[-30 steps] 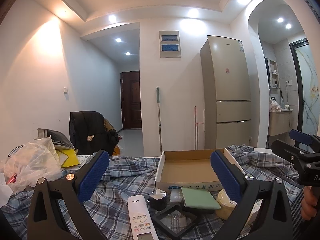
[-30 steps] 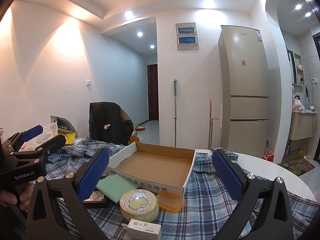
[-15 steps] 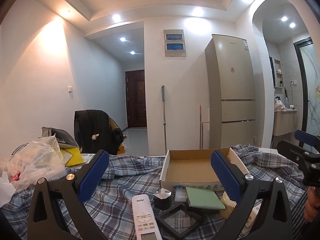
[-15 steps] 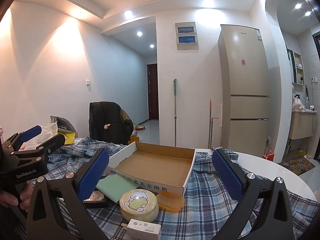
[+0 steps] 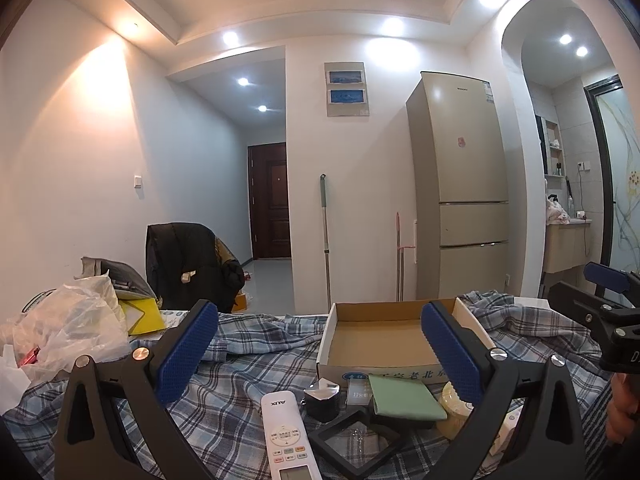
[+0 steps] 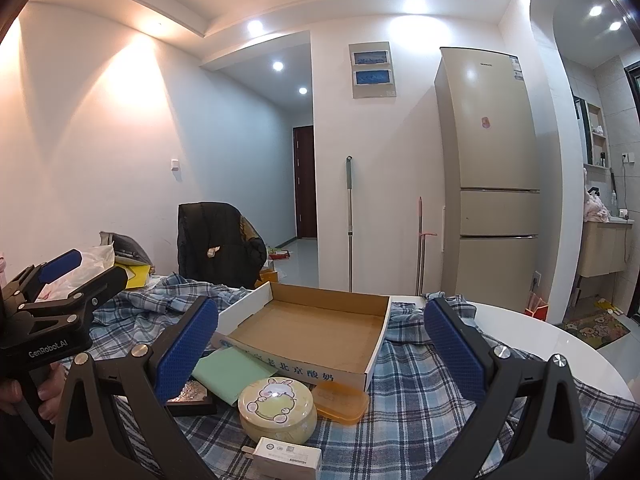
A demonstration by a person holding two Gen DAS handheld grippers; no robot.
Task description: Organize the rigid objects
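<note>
While both grippers hover level over the checked cloth [image 6: 416, 380], the left gripper [image 5: 320, 354] and right gripper [image 6: 320, 346] have fingers spread wide, holding nothing. One empty cardboard box [image 6: 316, 332] sits in the middle. Just in front lie one round tin [image 6: 276, 406], one remote [image 5: 286, 436] and one green pad [image 5: 404, 398].

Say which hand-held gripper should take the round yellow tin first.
Right. The round yellow tin lies between the open right hand-held gripper's fingers, unobstructed. From the left hand-held gripper, the tin sits largely hidden behind one finger.
</note>
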